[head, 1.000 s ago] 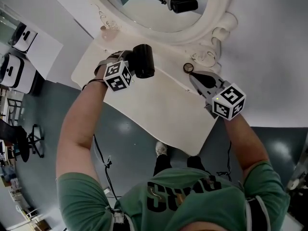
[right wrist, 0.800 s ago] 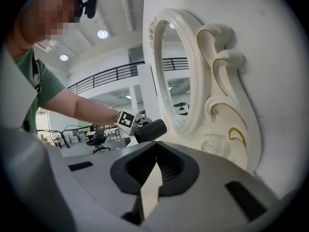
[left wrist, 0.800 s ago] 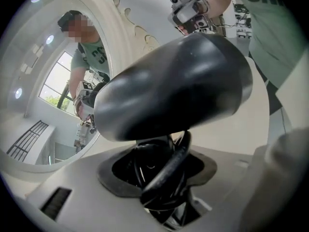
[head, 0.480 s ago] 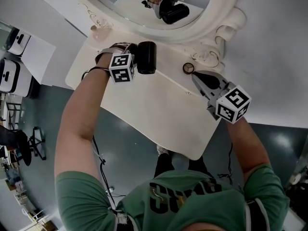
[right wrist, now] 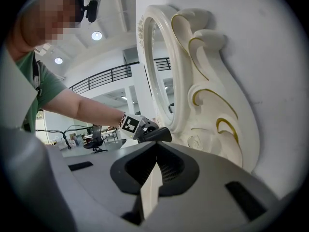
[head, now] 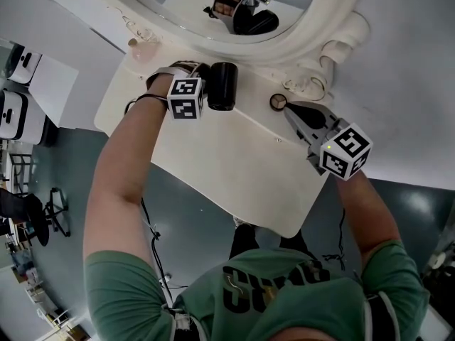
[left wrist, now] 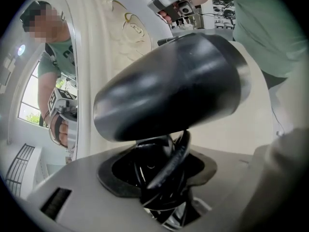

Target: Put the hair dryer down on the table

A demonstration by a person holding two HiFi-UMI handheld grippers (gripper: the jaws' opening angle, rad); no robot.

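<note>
Hair dryer is not down yet: the left gripper holds it over the back of the table, just in front of the mirror. Whether its barrel already touches the top I cannot tell. Lowering and letting go seem to be what is left. The jaws are clamped on the handle and its coiled cord, with the black barrel sticking out above them and lying crosswise. The right gripper rests well apart with its jaws together and empty, tips near a small round thing.
</note>
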